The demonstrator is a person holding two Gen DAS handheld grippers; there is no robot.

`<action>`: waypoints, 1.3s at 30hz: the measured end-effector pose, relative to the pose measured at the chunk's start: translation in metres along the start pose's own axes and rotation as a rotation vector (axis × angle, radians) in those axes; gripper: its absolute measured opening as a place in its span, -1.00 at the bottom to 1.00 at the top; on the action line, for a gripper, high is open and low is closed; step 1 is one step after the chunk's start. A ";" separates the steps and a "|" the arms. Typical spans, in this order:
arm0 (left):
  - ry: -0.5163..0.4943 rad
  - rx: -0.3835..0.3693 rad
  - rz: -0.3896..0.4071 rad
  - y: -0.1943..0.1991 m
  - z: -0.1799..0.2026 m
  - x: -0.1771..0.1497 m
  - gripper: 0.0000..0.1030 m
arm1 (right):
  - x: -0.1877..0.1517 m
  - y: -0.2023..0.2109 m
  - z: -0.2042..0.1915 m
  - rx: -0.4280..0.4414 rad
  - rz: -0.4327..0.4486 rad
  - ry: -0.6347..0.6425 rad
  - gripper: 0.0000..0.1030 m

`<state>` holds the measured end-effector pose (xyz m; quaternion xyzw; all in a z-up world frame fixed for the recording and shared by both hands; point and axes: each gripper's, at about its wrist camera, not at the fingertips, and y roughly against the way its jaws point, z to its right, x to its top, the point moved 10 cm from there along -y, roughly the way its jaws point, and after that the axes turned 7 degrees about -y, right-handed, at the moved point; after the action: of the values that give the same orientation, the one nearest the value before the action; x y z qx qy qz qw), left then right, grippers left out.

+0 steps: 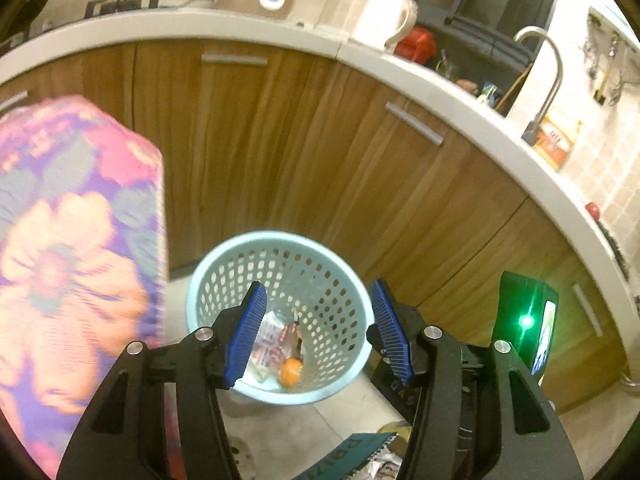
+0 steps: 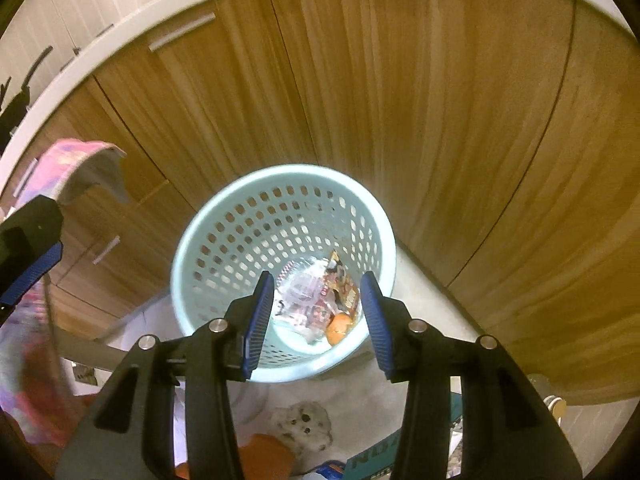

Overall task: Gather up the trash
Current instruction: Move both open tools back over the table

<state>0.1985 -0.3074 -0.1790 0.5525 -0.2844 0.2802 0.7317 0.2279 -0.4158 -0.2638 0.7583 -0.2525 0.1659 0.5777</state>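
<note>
Bin: pale-blue perforated wastebasket on floor by cabinets, holding wrappers, orange peel | Your left tool, right tool: both spread, empty, above it | Risk: floor litter behind you gets missed; low pass may tip the basket.

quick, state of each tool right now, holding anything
Left tool: open, holding nothing, above the pale blue perforated plastic basket.
Right tool: open, holding nothing, above the same basket.
</note>
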 end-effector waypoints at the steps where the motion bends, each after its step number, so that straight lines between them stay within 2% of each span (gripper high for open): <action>1: 0.003 -0.005 0.015 0.012 -0.002 0.005 0.13 | 0.000 0.008 -0.003 -0.002 0.010 0.001 -0.20; 4: -0.001 -0.026 0.059 0.048 -0.010 0.021 0.15 | 0.003 0.043 -0.022 -0.003 0.063 -0.003 -0.20; 7: -0.015 -0.029 0.127 0.091 -0.026 0.039 0.31 | 0.006 0.074 -0.046 0.000 0.109 0.011 -0.20; 11: -0.032 -0.044 0.201 0.142 -0.054 0.055 0.31 | 0.004 0.113 -0.098 0.028 0.164 0.047 -0.20; 13: -0.050 -0.038 0.232 0.168 -0.073 0.058 0.31 | 0.000 0.126 -0.126 0.042 0.178 0.079 -0.19; 17: -0.068 -0.013 0.276 0.211 -0.118 0.064 0.37 | -0.020 0.145 -0.191 0.032 0.202 0.181 0.02; 22: -0.079 0.000 0.294 0.256 -0.184 0.051 0.37 | -0.054 0.156 -0.269 0.089 0.201 0.273 0.03; 27: -0.065 0.043 0.261 0.280 -0.256 0.026 0.44 | -0.091 0.163 -0.332 0.133 0.181 0.338 0.07; 30: -0.037 0.085 0.193 0.282 -0.307 0.009 0.44 | -0.112 0.160 -0.358 0.165 0.153 0.350 0.07; 32: -0.017 0.086 0.149 0.278 -0.331 -0.002 0.45 | -0.126 0.154 -0.369 0.174 0.126 0.355 0.07; 35: 0.032 0.020 0.037 0.260 -0.358 -0.023 0.43 | -0.142 0.144 -0.382 0.159 0.090 0.368 0.07; 39: 0.102 -0.097 -0.088 0.234 -0.373 -0.041 0.42 | -0.151 0.137 -0.392 0.165 0.062 0.370 0.07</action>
<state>0.0411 0.1037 -0.1422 0.5132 -0.2354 0.2614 0.7829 0.0421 -0.0386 -0.1286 0.7516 -0.1509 0.3401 0.5446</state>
